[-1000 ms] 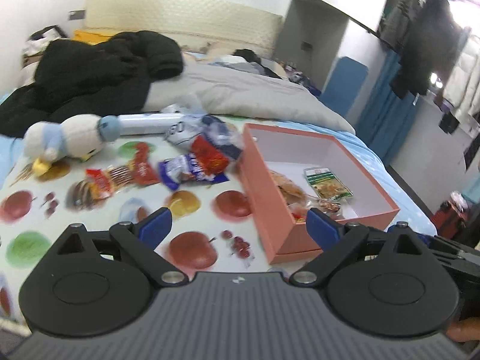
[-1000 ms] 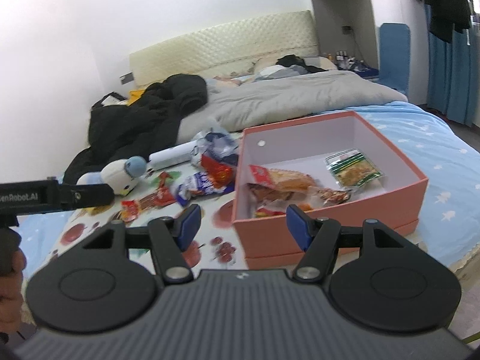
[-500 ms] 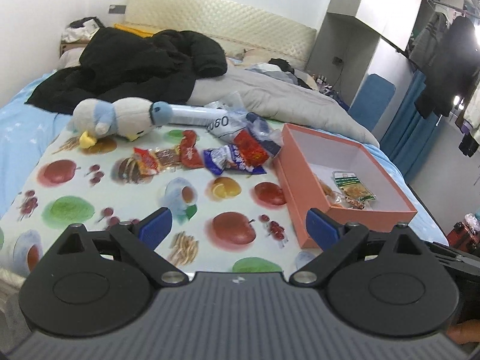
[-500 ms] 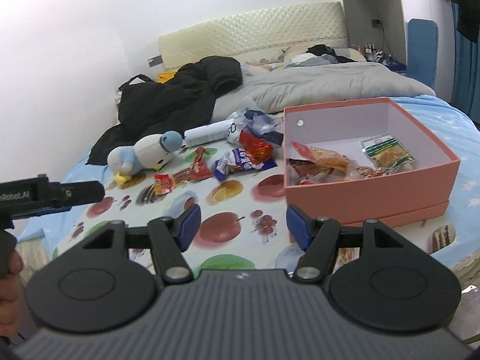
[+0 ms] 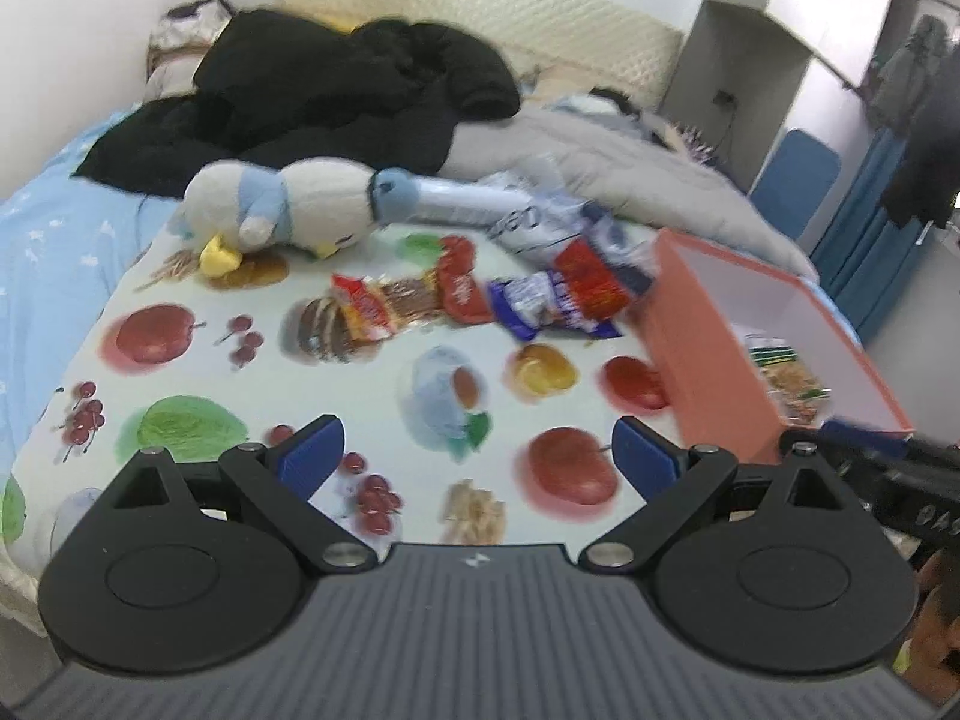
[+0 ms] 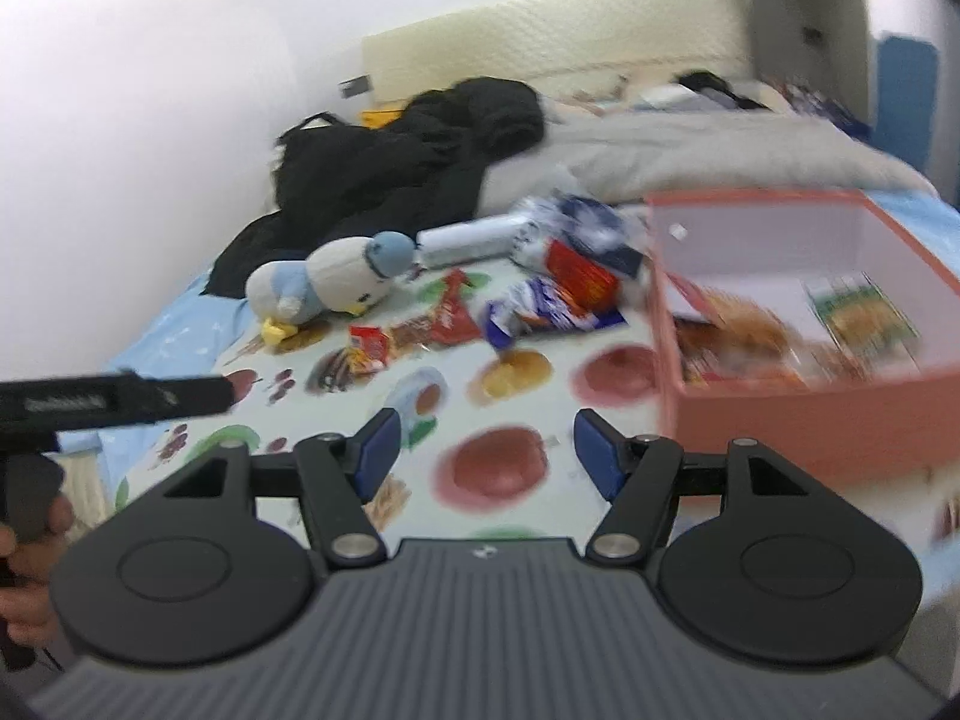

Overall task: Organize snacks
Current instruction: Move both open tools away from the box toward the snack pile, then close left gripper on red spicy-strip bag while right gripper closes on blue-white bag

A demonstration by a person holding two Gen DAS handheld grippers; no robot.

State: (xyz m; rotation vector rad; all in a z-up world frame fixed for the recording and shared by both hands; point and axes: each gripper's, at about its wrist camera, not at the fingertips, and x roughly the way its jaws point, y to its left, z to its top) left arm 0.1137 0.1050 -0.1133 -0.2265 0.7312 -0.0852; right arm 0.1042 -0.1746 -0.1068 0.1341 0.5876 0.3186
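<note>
fruit-print cloth [image 5: 180,372] on the bed carries loose snack packets [image 5: 540,306] beside the pink box [image 6: 810,420]. both the left hand-held gripper [image 5: 477,450] and the right hand-held gripper [image 6: 483,450] hang wide and empty; next, i'd guess, reach for a packet.

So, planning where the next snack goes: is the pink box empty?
No. The pink box already holds snack packets on its floor.

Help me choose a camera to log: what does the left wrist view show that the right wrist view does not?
Only the left wrist view shows hanging clothes and blue curtains. Only the right wrist view shows the orange snack in the box and the person's left hand. Both show the pink box, the loose snacks, the plush penguin and open, empty grippers.
</note>
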